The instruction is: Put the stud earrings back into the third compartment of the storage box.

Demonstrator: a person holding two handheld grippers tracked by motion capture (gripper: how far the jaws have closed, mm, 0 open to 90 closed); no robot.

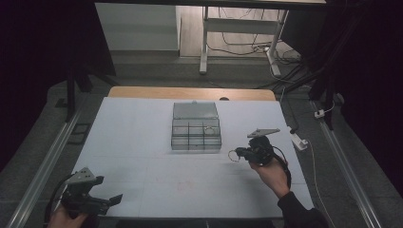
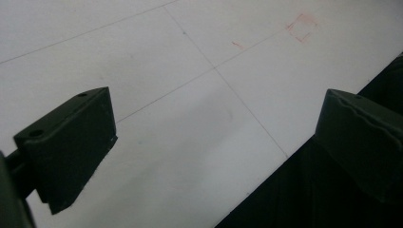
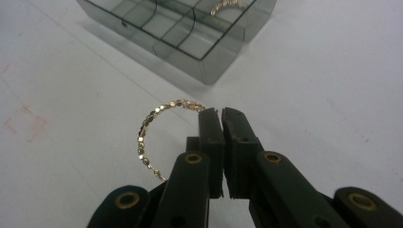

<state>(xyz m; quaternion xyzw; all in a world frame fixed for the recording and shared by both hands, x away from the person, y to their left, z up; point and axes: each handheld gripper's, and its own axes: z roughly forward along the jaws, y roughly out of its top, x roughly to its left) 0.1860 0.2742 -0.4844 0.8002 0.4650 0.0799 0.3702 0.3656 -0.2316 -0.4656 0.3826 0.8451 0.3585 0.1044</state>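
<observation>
My right gripper (image 3: 219, 113) is shut on a thin gold bracelet (image 3: 146, 130), whose loop hangs out to the left of the closed jaws, above the white table. In the high view this gripper (image 1: 239, 153) is held just right of the clear compartment box (image 1: 196, 135), with the bracelet (image 1: 232, 156) dangling at its tip. A second gold bracelet (image 3: 229, 5) lies in one of the box's (image 3: 209, 57) compartments. My left gripper (image 1: 113, 199) rests near the table's front left corner, open, with nothing between its jaws (image 2: 218, 109).
The box's lid (image 1: 195, 110) stands open at the back. A white plug block (image 1: 298, 140) with a cable lies at the table's right edge. A faint red square (image 2: 300, 27) is drawn on the table's white surface (image 1: 142, 142). The front edge is close to my left gripper.
</observation>
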